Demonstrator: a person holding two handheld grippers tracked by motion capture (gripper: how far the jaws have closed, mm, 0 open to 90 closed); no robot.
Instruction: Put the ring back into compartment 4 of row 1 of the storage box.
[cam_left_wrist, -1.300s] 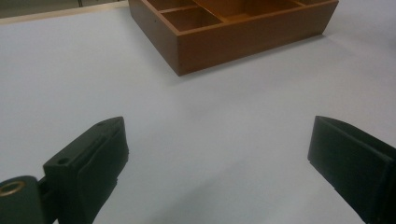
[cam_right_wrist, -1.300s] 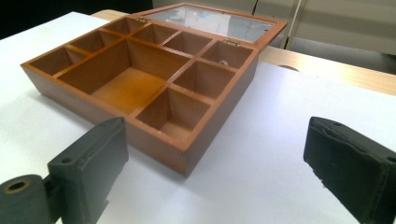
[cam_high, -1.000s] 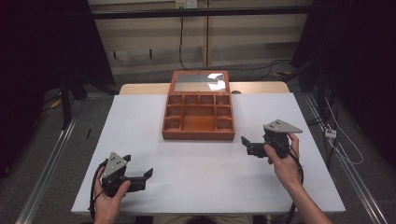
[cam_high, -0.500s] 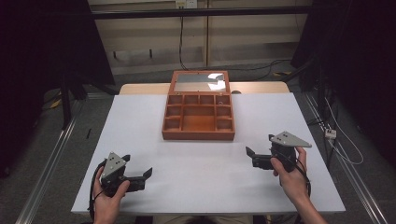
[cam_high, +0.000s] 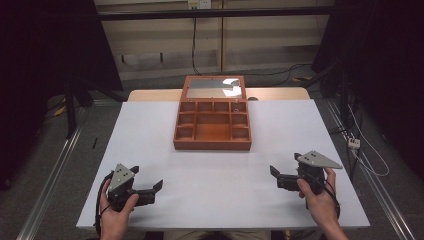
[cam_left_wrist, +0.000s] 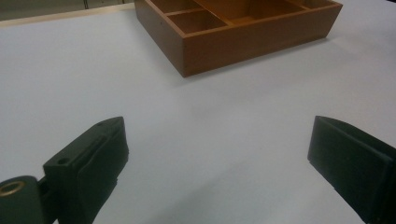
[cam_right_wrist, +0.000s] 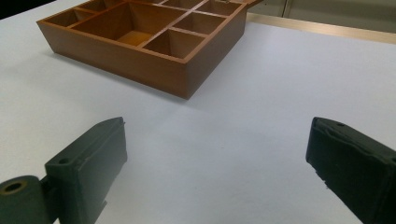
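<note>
From up high I see my left gripper (cam_high: 150, 187) low on the big white table (cam_high: 150, 130), at about 7 o'clock. My left hand (cam_high: 117, 215) is wrapped around it. Its two black jaws are spread wide apart and there is nothing between them, just bare white table. They point toward 3 o'clock.

In the left gripper view, the brown wooden box with little compartments (cam_left_wrist: 243, 32) sits up ahead at about 1 o'clock, well apart from the jaws.

From up high the box (cam_high: 212, 127) sits at the far middle of the table, at 12 o'clock. Its lid (cam_high: 214, 87) stands open at the back, with a shiny mirror inside it. I can see nothing in the compartments.

My right gripper (cam_high: 282, 177) is low at about 5 o'clock, held in my right hand (cam_high: 317, 197). Its jaws are wide open too and hold nothing. They point toward 9 o'clock. In the right gripper view the box (cam_right_wrist: 140, 42) is ahead at 11 o'clock, well apart.
</note>
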